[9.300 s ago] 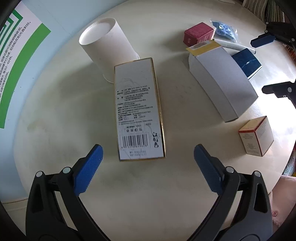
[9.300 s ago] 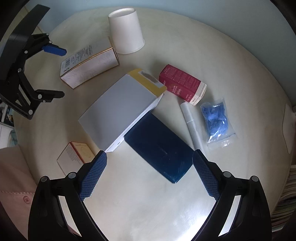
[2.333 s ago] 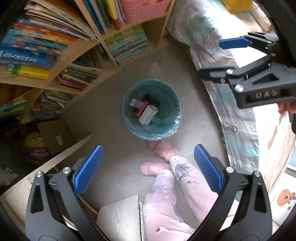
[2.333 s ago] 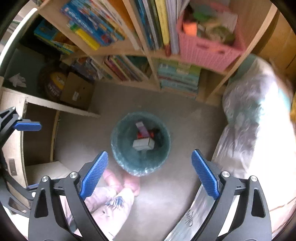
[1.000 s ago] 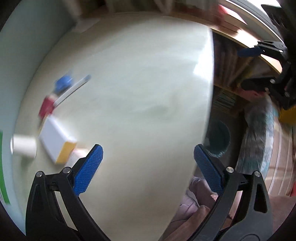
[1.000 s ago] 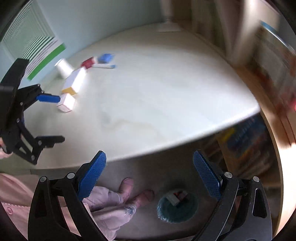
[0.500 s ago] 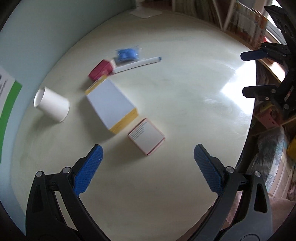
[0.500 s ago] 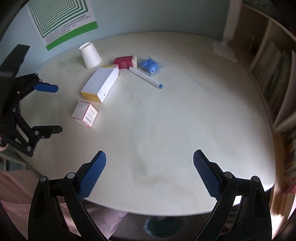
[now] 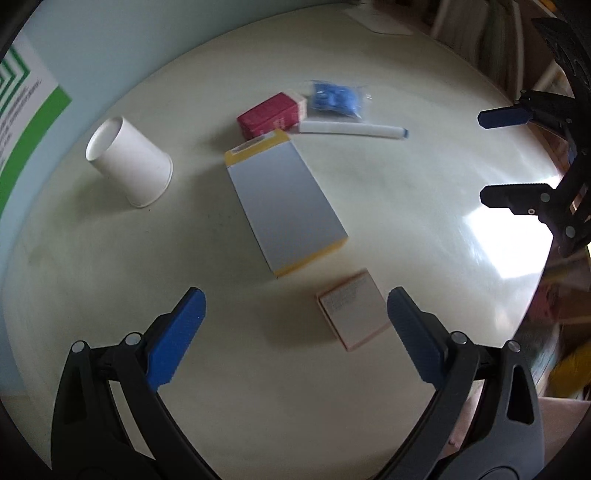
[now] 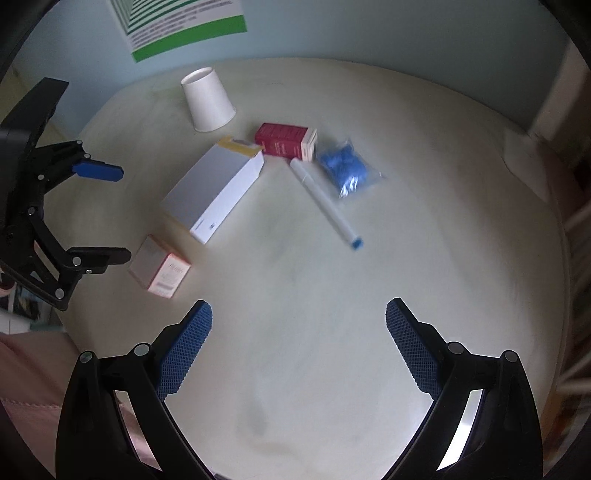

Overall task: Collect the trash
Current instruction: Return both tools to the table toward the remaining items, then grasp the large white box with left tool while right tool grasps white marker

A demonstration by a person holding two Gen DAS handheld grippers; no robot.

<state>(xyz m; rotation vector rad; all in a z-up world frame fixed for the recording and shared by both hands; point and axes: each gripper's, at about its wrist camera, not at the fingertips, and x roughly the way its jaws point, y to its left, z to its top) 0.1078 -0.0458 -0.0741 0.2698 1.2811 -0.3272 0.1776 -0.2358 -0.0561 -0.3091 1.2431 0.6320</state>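
Trash lies on a round cream table [image 9: 424,221]. A white and yellow box [image 9: 284,199] [image 10: 214,192] lies in the middle. A small pink-edged box [image 9: 352,310] [image 10: 160,267] lies just ahead of my open, empty left gripper [image 9: 295,310]. An upturned paper cup [image 9: 129,162] [image 10: 208,99], a red box [image 9: 271,115] [image 10: 286,141], a blue bag [image 9: 336,98] [image 10: 347,166] and a white tube [image 9: 352,130] [image 10: 325,203] lie farther off. My right gripper [image 10: 297,317] is open and empty above bare table.
A green striped poster [image 10: 177,22] hangs on the pale blue wall behind the table. Bookshelves [image 9: 491,33] stand past the table's far right edge. The person's pink-clothed leg [image 10: 29,387] is at the table's near left edge.
Both grippers have swung from over the floor bin back to the table and come closer to the trash. The gold-edged and dark blue boxes seen earlier are gone from the table.
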